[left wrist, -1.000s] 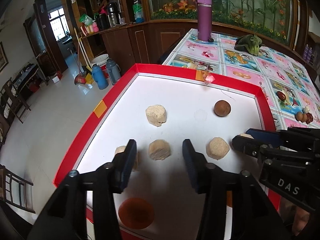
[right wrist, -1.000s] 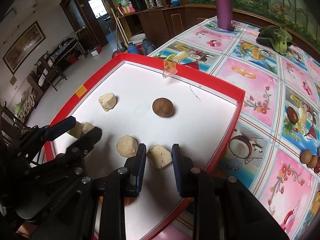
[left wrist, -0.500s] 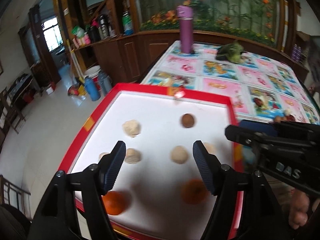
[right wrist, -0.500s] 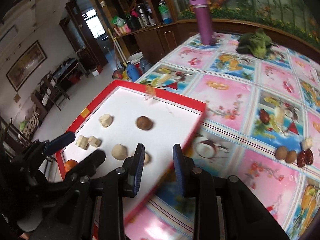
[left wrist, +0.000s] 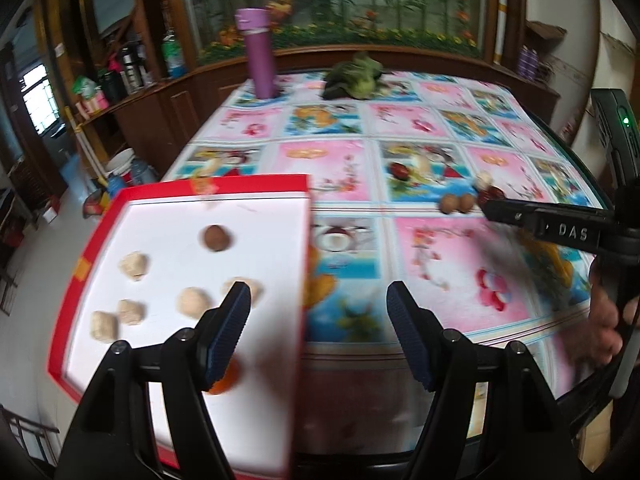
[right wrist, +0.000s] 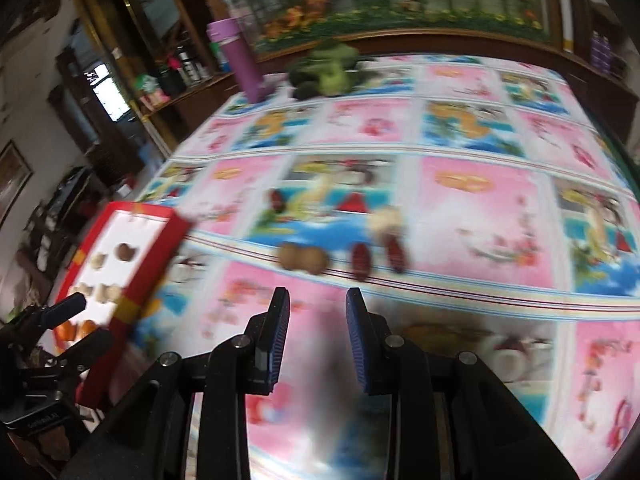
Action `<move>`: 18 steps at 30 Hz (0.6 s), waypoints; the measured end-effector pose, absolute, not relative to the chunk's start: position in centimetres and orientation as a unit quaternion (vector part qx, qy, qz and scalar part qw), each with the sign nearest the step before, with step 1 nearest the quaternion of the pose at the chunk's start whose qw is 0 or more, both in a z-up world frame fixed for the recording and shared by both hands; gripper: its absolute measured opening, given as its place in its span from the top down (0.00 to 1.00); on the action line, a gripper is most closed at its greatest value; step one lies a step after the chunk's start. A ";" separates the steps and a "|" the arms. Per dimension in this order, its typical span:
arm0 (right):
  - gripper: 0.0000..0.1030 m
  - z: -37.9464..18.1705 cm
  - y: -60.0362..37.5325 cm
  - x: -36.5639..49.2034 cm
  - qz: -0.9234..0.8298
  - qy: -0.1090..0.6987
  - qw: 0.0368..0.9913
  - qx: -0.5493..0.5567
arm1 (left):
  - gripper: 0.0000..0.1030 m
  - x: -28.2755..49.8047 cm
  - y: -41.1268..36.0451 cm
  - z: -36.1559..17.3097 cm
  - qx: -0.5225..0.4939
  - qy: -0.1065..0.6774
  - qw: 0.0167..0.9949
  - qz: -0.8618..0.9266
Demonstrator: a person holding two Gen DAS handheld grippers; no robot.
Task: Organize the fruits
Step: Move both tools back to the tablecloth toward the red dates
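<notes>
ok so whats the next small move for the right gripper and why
Probably carry the right gripper forward and down to the two brown round fruits lying on the tablecloth just ahead of its fingertips, opening a bit wider first. Its jaws are empty and narrowly apart, those fruits are the nearest loose ones, and the red-rimmed tray already holds the sorted pieces.

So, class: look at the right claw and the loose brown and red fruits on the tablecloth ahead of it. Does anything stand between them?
Nothing visible does. The right claw is empty, jaws slightly apart, and only bare tablecloth lies between it and the two brown fruits and the red fruits. The red-rimmed tray sits off to the left of that path.
</notes>
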State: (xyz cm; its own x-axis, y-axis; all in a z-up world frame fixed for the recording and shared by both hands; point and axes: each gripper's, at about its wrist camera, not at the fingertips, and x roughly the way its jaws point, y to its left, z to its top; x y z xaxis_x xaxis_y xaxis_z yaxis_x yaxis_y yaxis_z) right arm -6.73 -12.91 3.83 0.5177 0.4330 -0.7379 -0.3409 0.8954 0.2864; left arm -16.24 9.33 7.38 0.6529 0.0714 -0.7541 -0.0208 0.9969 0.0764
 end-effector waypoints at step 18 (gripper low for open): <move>0.73 1.6 -14.4 -1.9 0.198 0.457 0.866 0.042 | 0.31 -12.6 5.3 5.8 0.022 0.464 0.885 -0.012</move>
State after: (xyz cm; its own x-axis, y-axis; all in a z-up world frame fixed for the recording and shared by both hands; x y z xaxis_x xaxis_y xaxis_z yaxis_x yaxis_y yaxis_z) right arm -1.90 -14.43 1.56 0.5043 0.3824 -0.7743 -0.3052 0.9177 0.2544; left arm -12.60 5.30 5.75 0.5690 -0.0021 -0.8223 0.0421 0.9988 0.0266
